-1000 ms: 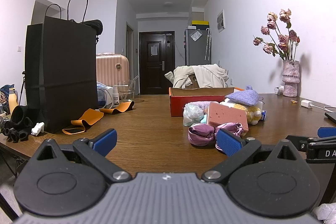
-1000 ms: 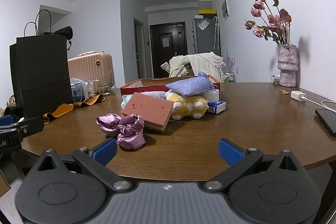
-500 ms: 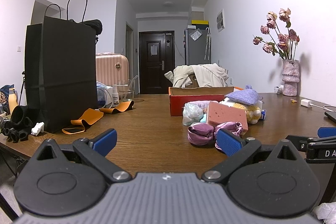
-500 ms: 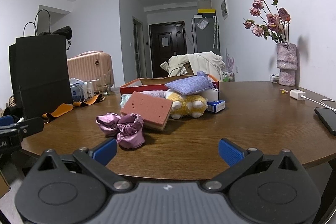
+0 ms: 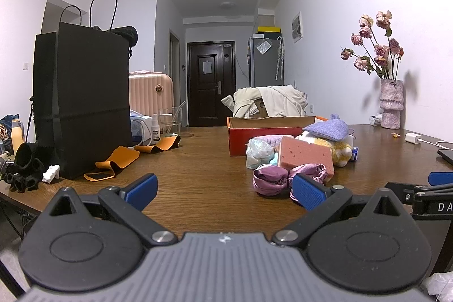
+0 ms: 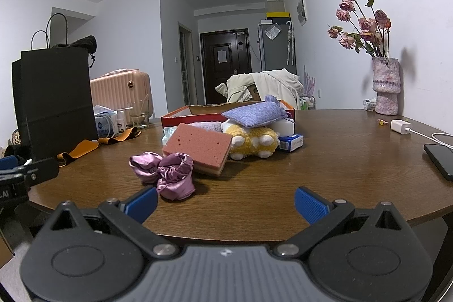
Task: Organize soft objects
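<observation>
Both tongs hover at the near edge of the wooden surface (image 6: 325, 160) with their blue pads spread wide and nothing between them. The left tongs (image 5: 223, 190) face along the surface toward the far door; the right tongs (image 6: 225, 201) look at the pile of soft things from just right of it.

Nearest the near edge lie two purple satin scrunchies (image 6: 165, 170), touching each other. Directly behind them a pink sponge (image 6: 198, 147) sits tilted, its near end lower, leaning back on the pile. A yellow plush toy (image 6: 252, 143) lies just right of the sponge, and a lavender fabric pouch (image 6: 254, 115) rests on top of the toy. A small blue and white box (image 6: 291, 142) sits against the toy's right side. In the left view a crumpled pale plastic bag (image 5: 259, 153) shows on the sponge's left. The open red cardboard box (image 5: 263, 137) stands behind all of these, toward the far edge.

Along the left edge stands a tall black paper bag (image 5: 82, 101), with an orange strap (image 5: 113, 164) curled at its foot. At the far right corner a vase of dried roses (image 6: 385, 87) stands by the wall; a white charger (image 6: 400, 126) and a dark phone (image 6: 440, 160) lie near the right edge.
</observation>
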Tool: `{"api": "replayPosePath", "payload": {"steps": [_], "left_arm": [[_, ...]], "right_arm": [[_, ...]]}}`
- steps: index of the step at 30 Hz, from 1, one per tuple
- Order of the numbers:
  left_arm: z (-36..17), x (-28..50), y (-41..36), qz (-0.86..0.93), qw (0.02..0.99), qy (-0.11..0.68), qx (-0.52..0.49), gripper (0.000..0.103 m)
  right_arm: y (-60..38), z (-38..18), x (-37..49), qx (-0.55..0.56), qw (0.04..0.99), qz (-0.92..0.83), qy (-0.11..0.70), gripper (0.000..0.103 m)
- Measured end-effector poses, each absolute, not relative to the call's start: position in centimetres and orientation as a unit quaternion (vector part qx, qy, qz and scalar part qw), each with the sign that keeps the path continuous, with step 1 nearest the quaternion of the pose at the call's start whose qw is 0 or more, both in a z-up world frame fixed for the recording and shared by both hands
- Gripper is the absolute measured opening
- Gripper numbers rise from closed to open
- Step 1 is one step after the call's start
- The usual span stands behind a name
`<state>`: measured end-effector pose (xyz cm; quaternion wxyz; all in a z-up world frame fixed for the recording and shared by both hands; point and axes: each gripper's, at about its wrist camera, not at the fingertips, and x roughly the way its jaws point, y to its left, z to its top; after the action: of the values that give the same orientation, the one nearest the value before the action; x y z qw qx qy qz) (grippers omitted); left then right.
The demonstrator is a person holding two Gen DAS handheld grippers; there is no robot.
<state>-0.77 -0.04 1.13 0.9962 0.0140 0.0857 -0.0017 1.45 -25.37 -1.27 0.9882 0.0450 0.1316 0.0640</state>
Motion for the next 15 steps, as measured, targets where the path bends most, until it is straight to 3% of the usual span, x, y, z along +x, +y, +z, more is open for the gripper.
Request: {"api": "replayPosePath", "payload": {"steps": [15], "left_arm": [[2.0, 2.3, 0.2, -0.023, 0.992, 0.122, 0.003, 0.103]], "right_arm": [[-24.3, -0.1, 2.7, 0.019, 0.995, 0.053, 0.087, 0.103]]}}
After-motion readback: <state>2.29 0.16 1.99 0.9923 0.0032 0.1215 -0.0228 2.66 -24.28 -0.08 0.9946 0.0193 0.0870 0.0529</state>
